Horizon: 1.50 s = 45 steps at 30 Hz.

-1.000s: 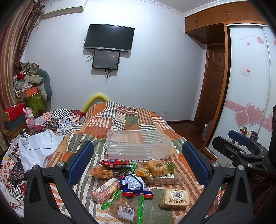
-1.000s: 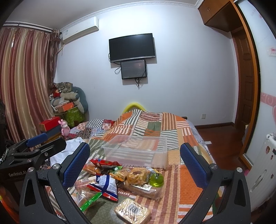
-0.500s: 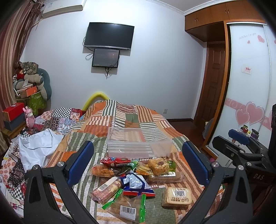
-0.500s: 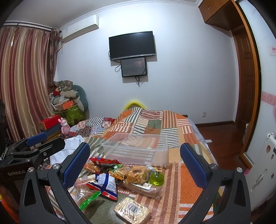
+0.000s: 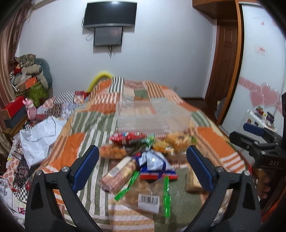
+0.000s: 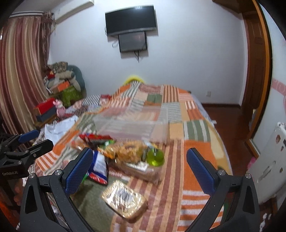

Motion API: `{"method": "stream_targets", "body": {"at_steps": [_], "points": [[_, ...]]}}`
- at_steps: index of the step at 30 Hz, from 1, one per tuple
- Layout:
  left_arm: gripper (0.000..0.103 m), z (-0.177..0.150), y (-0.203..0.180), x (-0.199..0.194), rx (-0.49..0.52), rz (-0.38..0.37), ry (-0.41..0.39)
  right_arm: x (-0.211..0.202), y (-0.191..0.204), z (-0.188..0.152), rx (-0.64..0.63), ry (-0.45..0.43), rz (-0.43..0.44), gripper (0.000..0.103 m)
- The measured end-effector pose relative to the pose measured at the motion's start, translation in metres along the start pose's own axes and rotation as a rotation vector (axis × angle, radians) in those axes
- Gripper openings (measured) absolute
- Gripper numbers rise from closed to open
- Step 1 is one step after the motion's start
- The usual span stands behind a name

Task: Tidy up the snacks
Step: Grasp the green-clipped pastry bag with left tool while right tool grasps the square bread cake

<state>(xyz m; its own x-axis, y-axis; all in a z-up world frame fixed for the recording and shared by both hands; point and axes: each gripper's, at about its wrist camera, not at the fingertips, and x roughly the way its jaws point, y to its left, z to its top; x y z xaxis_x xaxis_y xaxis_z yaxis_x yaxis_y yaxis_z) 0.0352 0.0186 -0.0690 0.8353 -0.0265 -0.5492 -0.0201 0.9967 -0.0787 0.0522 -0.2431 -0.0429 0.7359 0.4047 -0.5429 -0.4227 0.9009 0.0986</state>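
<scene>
A pile of snack packets lies on the patchwork bed: a blue and white bag [image 5: 154, 165], a red packet [image 5: 126, 138], a biscuit sleeve [image 5: 118, 175], a clear bag with green edges [image 5: 148, 198], a green jelly cup [image 6: 155, 157] and a wrapped bread block [image 6: 124, 198]. An empty clear plastic bin [image 5: 152, 119] stands just behind the pile; it also shows in the right wrist view [image 6: 132, 125]. My left gripper [image 5: 143, 166] is open above the near side of the pile. My right gripper [image 6: 139, 171] is open above the pile's right side.
The bed's quilt [image 5: 75, 142] fills the middle. White cloth [image 5: 41, 135] and boxes lie at the left. A wardrobe with sliding doors [image 5: 259, 71] and a wooden door stand at the right. A TV [image 5: 110, 14] hangs on the far wall.
Both grippers have tilted down and moved closer to the snack pile, which now sits higher and larger in view. Both stay open.
</scene>
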Motion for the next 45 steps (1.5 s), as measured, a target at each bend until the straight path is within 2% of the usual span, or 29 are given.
{"method": "stream_targets", "body": {"at_steps": [8, 19, 23, 27, 31, 35, 36, 39, 40, 45], "points": [[0.097, -0.031, 0.003, 0.030, -0.045, -0.065, 0.167, 0.020, 0.002, -0.026, -0.005, 0.153, 0.038, 0.103], [0.097, -0.058, 0.001, 0.063, -0.090, -0.078, 0.327, 0.045, 0.005, -0.047, 0.003, 0.278, 0.082, 0.103], [0.097, -0.066, 0.001, 0.071, -0.096, -0.070, 0.356, 0.055, 0.007, -0.054, 0.000, 0.322, 0.094, 0.103], [0.096, -0.070, 0.000, 0.076, -0.098, -0.059, 0.350, 0.063, 0.009, -0.059, 0.007, 0.352, 0.111, 0.103], [0.079, -0.071, 0.000, 0.077, -0.081, -0.040, 0.326, 0.069, 0.014, -0.063, 0.003, 0.375, 0.116, 0.103], [0.069, -0.069, 0.003, 0.073, -0.076, -0.039, 0.305, 0.074, 0.014, -0.065, 0.027, 0.389, 0.132, 0.093], [0.065, -0.069, 0.002, 0.072, -0.069, -0.029, 0.301, 0.073, 0.014, -0.065, 0.028, 0.380, 0.127, 0.093], [0.060, -0.068, 0.004, 0.068, -0.073, -0.045, 0.292, 0.070, 0.015, -0.065, 0.016, 0.359, 0.106, 0.091], [0.058, -0.067, 0.005, 0.065, -0.072, -0.053, 0.284, 0.069, 0.016, -0.064, 0.011, 0.351, 0.103, 0.087], [0.051, -0.061, 0.008, 0.055, -0.075, -0.040, 0.250, 0.063, 0.012, -0.059, 0.007, 0.312, 0.073, 0.087]]}}
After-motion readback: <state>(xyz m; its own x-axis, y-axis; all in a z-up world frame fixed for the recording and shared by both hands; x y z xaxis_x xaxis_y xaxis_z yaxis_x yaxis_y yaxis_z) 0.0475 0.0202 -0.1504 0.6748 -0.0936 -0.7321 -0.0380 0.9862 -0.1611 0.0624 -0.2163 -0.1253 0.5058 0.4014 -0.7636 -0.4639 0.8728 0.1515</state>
